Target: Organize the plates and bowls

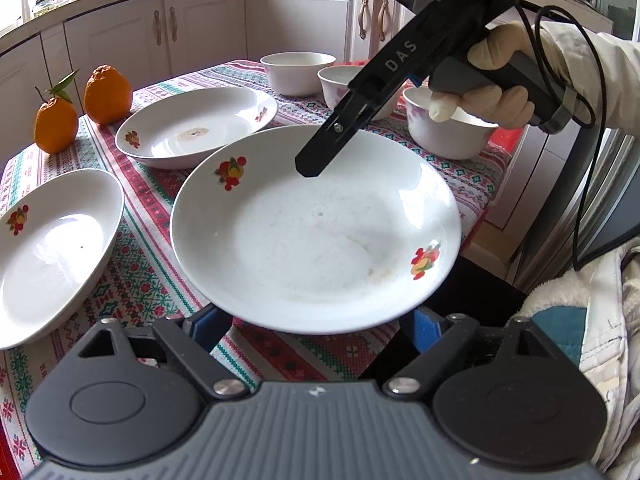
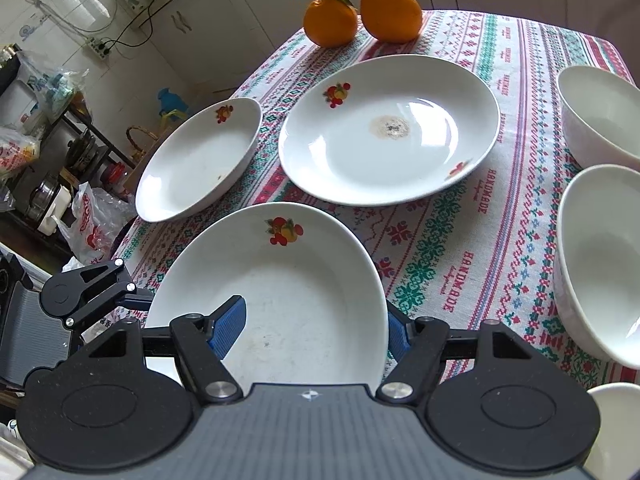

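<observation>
A white deep plate with fruit prints (image 1: 316, 240) hangs above the patterned tablecloth (image 1: 160, 280). My right gripper (image 1: 310, 168) is shut on its far rim, one finger above and the other hidden below. In the right wrist view that plate (image 2: 288, 280) sits tilted between the blue pads (image 2: 230, 328) of the right gripper (image 2: 314, 332). My left gripper (image 1: 316, 326) stands open, its fingers reaching under the plate's near rim with the tips hidden. The left gripper (image 2: 132, 300) shows at the plate's left edge. Two more plates (image 2: 388, 128) (image 2: 200, 160) lie beyond.
Three white bowls (image 1: 298, 72) (image 1: 348, 84) (image 1: 448, 132) stand at the table's far right. Two oranges (image 1: 56, 124) (image 1: 108, 96) sit at the far left corner. A gloved hand (image 1: 492, 80) holds the right gripper. Cabinets (image 1: 200, 28) run behind the table.
</observation>
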`<state>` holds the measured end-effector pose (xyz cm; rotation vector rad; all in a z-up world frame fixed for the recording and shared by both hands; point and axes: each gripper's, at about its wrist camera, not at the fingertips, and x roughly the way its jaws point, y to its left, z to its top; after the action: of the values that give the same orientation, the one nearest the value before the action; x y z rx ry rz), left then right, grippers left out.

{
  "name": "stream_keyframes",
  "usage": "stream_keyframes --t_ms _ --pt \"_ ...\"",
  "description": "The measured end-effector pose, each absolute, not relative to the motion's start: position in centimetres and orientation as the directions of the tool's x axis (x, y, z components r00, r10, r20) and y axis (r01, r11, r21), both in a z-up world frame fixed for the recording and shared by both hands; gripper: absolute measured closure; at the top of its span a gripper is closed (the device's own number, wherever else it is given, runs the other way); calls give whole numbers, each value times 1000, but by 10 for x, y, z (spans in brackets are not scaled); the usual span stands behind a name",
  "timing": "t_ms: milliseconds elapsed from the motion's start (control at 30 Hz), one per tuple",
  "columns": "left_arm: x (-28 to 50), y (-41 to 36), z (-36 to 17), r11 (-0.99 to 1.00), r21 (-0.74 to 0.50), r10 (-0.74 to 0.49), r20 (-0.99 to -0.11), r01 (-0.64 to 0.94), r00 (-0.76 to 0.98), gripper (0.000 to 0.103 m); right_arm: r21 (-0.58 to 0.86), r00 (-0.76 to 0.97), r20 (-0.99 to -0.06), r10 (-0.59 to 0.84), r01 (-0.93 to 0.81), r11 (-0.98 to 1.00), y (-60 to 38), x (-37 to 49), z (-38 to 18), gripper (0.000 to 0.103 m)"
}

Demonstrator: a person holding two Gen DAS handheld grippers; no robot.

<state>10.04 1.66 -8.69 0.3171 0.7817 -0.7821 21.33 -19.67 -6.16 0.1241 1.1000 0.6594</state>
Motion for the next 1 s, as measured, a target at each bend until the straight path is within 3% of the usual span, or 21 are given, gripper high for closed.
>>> stream_keyframes --t_ms 467,1000 --pt "102 49 -60 739 -14 -481 -711 673 513 13 385 280 -769 575 -517 765 -155 233 -33 27" --pt "129 125 -44 853 22 -356 -704 521 614 13 381 202 -748 632 -649 658 -48 306 -20 27"
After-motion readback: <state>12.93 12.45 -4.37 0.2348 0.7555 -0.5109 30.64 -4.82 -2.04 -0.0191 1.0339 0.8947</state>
